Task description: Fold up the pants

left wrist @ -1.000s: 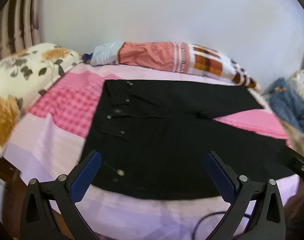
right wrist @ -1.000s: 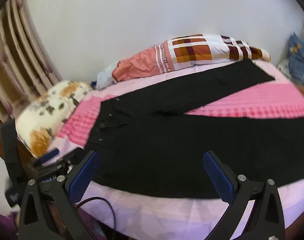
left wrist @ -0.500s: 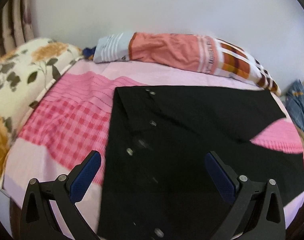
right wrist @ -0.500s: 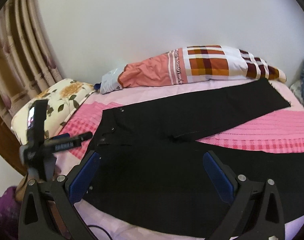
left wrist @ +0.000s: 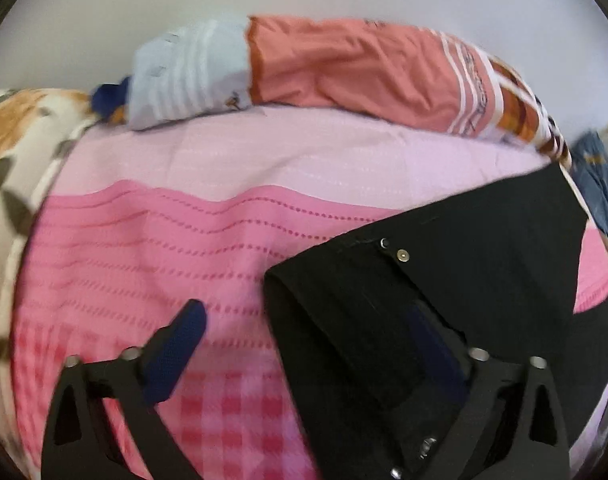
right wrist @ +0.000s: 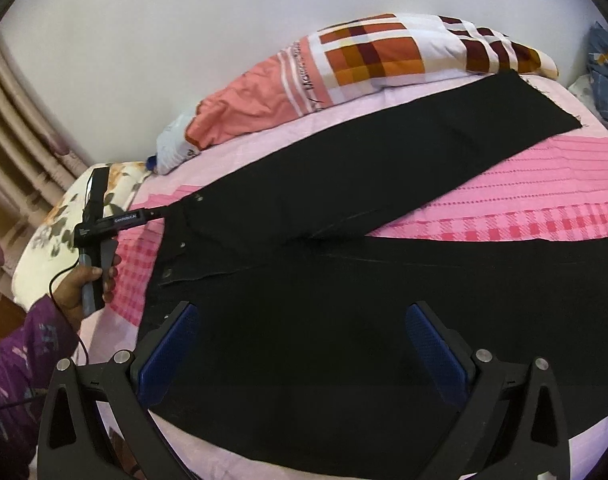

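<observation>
Black pants (right wrist: pixel 343 272) lie spread flat on the pink bed, waistband to the left, two legs running right in a V. In the left wrist view the far waistband corner (left wrist: pixel 343 300) lies between my open fingers. My left gripper (left wrist: pixel 304 340) is open, low over the bed, right at that corner; it also shows in the right wrist view (right wrist: pixel 160 213), at the top of the waistband. My right gripper (right wrist: pixel 304 344) is open and empty above the near leg, close to the near waistband end.
A pink checked sheet (left wrist: pixel 144 264) covers the bed. A rolled orange and checked blanket (right wrist: pixel 343 68) lies along the wall. A floral pillow (right wrist: pixel 56 232) is at the left, blue jeans (right wrist: pixel 603 64) at the far right. The bed's front edge is just below my right gripper.
My left gripper has moved forward and down to the far waistband corner. My right gripper has moved in closer over the near leg. Both stay open.
</observation>
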Available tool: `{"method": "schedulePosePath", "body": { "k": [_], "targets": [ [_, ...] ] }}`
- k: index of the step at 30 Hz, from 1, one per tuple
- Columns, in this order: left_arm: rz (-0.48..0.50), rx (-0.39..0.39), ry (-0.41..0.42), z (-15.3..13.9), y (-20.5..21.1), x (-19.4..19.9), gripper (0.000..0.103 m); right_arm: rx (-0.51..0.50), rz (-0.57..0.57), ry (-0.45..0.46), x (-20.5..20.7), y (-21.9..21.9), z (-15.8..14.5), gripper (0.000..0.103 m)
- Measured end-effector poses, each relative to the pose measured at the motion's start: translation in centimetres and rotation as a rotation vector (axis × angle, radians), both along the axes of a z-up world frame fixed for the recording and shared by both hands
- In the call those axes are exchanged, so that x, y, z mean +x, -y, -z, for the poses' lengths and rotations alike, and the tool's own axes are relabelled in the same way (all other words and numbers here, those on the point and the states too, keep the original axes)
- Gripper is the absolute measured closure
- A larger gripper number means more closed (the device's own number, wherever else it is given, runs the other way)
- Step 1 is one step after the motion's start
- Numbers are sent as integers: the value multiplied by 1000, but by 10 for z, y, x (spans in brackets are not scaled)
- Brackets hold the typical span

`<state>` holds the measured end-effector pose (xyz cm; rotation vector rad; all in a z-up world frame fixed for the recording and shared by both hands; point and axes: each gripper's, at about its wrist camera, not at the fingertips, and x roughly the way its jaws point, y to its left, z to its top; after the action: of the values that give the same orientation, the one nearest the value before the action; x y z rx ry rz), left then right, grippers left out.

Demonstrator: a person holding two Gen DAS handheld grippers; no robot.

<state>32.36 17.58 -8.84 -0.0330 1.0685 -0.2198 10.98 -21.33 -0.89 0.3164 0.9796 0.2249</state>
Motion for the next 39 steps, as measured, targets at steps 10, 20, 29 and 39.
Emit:
{"method": "schedulePosePath", "body": {
  "k": [10, 20, 29, 39],
  "targets": [
    [72, -83, -67, 24, 1, 26, 46, -2, 4, -51, 11, -2, 14, 0],
    [-30, -136, 136, -22, 8, -20, 85, 325, -47, -74, 91, 14, 5, 0],
    [-67, -248, 296, -69, 31, -106, 85, 674, 51, -279, 231, 29, 56, 5],
    [-118, -373, 236, -65, 41, -161, 84, 637, 117, -387, 276, 27, 92, 87]
  ]
}}
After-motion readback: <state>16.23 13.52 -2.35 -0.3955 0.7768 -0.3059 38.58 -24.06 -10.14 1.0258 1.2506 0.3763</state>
